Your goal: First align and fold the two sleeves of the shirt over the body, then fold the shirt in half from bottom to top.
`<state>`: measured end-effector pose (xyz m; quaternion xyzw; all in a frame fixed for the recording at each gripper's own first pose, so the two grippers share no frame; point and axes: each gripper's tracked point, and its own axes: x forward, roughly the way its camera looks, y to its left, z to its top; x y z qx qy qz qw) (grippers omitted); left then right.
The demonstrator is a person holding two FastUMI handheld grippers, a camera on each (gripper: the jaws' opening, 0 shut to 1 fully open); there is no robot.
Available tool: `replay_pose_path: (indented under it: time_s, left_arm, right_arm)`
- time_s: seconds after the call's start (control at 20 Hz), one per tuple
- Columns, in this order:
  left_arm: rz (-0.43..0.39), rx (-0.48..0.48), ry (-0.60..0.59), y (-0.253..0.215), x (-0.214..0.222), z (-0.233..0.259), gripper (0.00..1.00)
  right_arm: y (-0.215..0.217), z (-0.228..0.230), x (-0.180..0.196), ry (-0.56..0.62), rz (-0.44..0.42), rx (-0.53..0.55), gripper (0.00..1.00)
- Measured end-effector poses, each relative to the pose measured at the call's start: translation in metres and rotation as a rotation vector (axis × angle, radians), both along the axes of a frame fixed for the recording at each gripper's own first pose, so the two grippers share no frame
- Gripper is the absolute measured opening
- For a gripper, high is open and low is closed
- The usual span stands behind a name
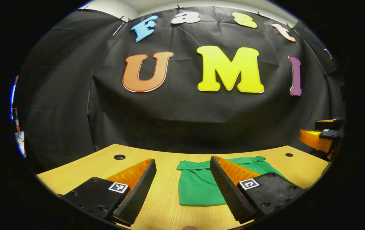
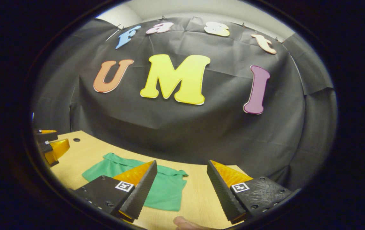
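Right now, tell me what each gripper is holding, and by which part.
Nothing is held. The left gripper and the right gripper are both open, their fingers spread apart above the table. The green shirt lies on it, ungripped.

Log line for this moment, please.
shirt: green, compact rectangle on table | left gripper: open, above table, holding nothing | right gripper: open, holding nothing | contact: none
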<state>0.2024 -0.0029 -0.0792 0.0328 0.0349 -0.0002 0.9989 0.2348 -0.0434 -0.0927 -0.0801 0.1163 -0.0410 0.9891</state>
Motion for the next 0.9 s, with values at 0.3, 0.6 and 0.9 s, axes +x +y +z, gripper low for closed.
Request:
replay_pose_path:
  time_s: [0.3, 0.6, 0.9]
  left_arm:
    - [-0.051, 0.054, 0.033, -0.024, -0.113, 0.034, 1.0]
    - [-0.083, 0.014, 0.029, -0.039, -0.208, 0.057, 1.0]
    - [-0.046, 0.098, -0.03, -0.033, -0.248, 0.074, 1.0]
  right_arm:
    - [0.013, 0.062, -0.118, -0.095, 0.068, 0.007, 0.95]
    - [0.011, 0.102, -0.241, -0.18, 0.099, 0.091, 0.94]
    - [0.016, 0.104, -0.301, -0.214, 0.115, 0.055, 0.96]
